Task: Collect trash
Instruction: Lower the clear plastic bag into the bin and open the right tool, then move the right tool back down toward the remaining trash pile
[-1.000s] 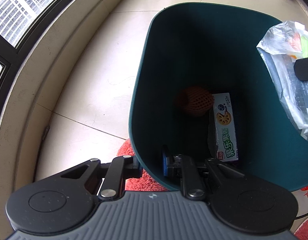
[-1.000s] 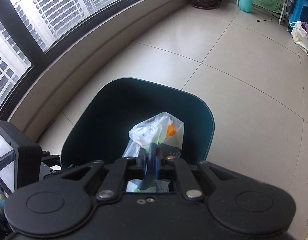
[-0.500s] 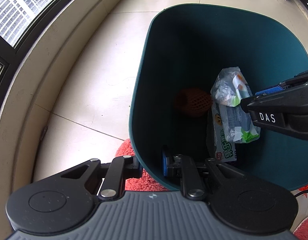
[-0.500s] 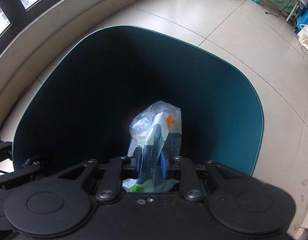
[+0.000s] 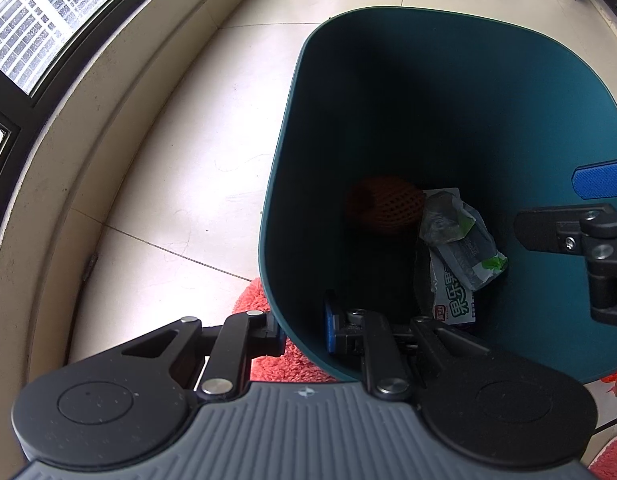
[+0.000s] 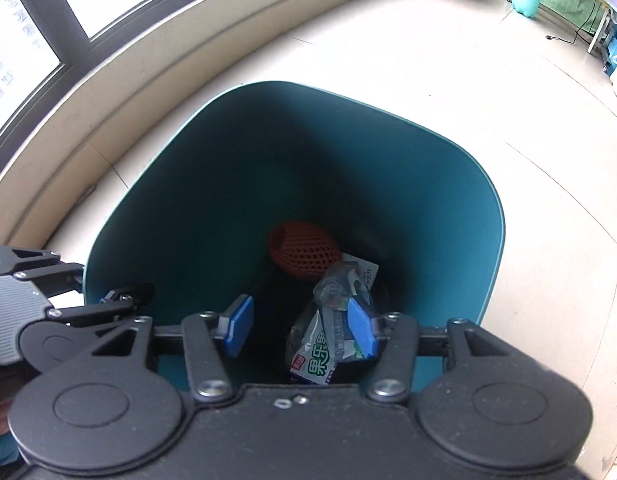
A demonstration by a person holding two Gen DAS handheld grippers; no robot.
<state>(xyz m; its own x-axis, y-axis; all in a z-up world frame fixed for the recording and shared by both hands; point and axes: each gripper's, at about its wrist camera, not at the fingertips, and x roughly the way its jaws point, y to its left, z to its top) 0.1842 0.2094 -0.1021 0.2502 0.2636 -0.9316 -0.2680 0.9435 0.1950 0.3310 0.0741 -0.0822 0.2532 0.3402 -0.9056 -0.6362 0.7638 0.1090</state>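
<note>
1. Now that the right gripper point(image 6: 300, 330) has spread its blue-padded fingers point(image 6: 238, 326), the plastic bag point(image 5: 462, 246) it was pinching half a second ago lies at the bottom of the bin point(image 5: 488, 92), free of the pads.
2. That drop means this piece of trash is collected; by my reading the right gripper can lift out and go for the next one.
3. Across the near rim of the bin, the left gripper point(image 5: 302, 330) is pressed onto the wall, one finger inside and one outside, holding it steady as before.
4. Inside the bin, the bag is thin, crinkled, translucent film with green print, slumped over a flat glossy snack box point(image 5: 454, 300); behind both sits a round orange foam fruit net point(image 5: 386, 204) with an open mesh.
5. Smooth, matte, dark teal plastic forms the bin, a rounded-square tub standing partly on a fluffy red mat point(image 5: 282, 364).
</note>
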